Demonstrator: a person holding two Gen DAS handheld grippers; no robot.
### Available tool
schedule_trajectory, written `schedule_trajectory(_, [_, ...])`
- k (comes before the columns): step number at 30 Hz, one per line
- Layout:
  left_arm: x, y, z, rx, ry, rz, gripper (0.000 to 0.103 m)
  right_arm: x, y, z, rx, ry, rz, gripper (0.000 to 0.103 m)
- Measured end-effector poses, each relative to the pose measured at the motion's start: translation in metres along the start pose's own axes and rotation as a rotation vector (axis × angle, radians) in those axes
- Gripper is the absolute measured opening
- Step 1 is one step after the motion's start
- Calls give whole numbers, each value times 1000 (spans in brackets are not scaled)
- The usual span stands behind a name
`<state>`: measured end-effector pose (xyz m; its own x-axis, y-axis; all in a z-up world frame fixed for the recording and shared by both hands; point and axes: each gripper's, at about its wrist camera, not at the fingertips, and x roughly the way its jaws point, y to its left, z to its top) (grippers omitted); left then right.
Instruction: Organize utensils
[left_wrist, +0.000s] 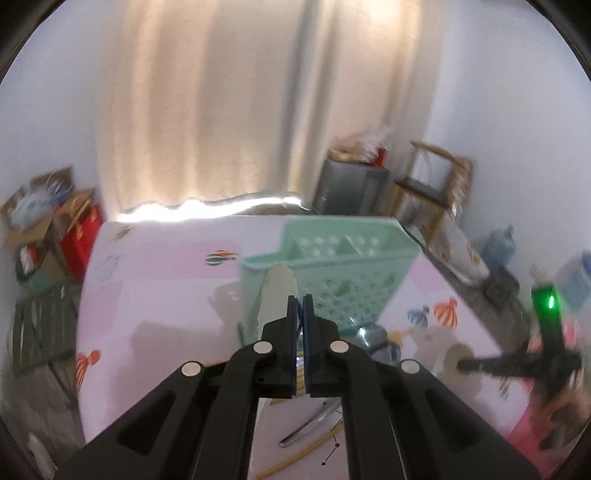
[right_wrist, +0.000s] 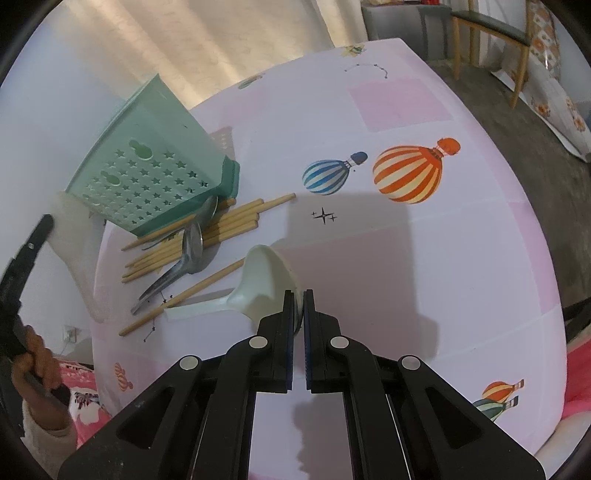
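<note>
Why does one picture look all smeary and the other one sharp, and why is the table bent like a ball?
Left wrist view: the room edges and the green basket are smeared by motion blur, and bright glare glows under the curtain. Right wrist view: crisp; the chopsticks and white spoon look sharp. The fisheye lens bends the table round.

Perforated green plastic caddy (right_wrist: 147, 173), wooden chopsticks (right_wrist: 221, 221), shiny metal spoons (right_wrist: 192, 247), glossy white ladle (right_wrist: 266, 280).
</note>
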<state>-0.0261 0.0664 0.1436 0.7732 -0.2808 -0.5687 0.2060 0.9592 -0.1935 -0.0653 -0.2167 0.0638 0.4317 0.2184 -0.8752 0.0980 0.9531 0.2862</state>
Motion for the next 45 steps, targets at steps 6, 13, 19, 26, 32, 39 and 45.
schedule_trajectory(6, [-21,55,19,-285,12,11,2,-2,0,0,6,-7,21,3])
schedule_trajectory(13, [-15,124,11,-570,99,101,2,-7,3,2,8,-18,50,3])
schedule_trajectory(19, [19,126,-22,-548,209,205,2,-10,7,3,1,-25,66,3])
schedule_trajectory(26, [55,90,-34,-427,270,190,5,-3,5,3,28,-6,89,3])
schedule_trajectory(32, [81,87,-41,-457,333,113,12,-3,6,2,26,-4,97,3])
schedule_trajectory(39, [97,98,-61,-565,391,37,15,-4,4,1,25,-9,98,3])
schedule_trajectory(45, [76,106,-64,-589,333,-74,28,-3,2,1,33,-9,102,3])
